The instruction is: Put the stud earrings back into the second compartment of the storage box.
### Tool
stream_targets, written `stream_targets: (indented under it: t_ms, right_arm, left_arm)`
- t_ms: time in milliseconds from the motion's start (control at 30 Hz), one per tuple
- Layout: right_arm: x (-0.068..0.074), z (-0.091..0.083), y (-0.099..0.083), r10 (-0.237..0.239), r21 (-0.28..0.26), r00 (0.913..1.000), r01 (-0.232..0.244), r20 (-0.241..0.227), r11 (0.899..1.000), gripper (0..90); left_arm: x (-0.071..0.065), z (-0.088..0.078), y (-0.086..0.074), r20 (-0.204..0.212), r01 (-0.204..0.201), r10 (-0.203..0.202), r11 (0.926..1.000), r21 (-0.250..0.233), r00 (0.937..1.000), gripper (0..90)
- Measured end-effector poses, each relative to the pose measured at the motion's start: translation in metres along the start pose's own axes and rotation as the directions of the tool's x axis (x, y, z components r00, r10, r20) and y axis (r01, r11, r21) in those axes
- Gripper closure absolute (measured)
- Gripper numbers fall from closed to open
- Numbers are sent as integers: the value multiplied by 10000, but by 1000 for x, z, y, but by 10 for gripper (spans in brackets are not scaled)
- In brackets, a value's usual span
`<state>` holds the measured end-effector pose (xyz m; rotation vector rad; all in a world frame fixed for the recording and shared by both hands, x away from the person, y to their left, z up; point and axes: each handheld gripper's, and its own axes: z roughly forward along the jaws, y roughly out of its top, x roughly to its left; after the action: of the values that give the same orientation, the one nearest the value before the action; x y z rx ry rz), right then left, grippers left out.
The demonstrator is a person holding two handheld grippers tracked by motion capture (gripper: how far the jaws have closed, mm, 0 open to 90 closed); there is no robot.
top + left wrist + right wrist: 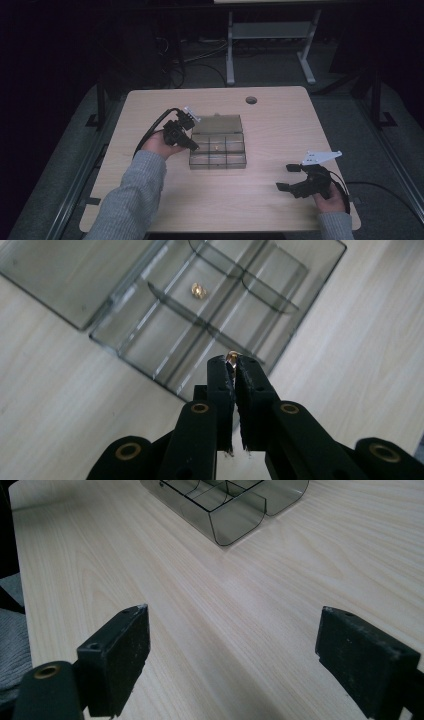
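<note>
My left gripper [231, 371] pinched a tiny brass piece [232, 357] above the smoky clear-plastic compartment box [165, 332]; my right gripper [232, 645] gaped wide, empty.

A compartment box [217, 152] sits near the middle of the tabletop [280, 125], its open lid [220, 123] lying flat behind it. A small metal piece [199, 290] rests in one of the box's middle compartments. The left gripper [189, 141] hangs at the box's left edge, a second small piece [231, 356] pinched at its tips above the near compartments. The right gripper [289, 177] is well apart from the box, near the tabletop's front right corner.
</note>
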<state>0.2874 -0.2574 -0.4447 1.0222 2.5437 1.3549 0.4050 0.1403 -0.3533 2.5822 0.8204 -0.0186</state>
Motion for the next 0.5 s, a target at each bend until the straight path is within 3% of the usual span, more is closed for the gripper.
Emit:
stream_targets:
  t_ms: [500]
  right_arm:
    - [-1,-1,0,40,-65,10000,-40,-65,10000,140]
  left_arm:
    - [11,25,41,-107,-62,64,9999,152,9999,851]
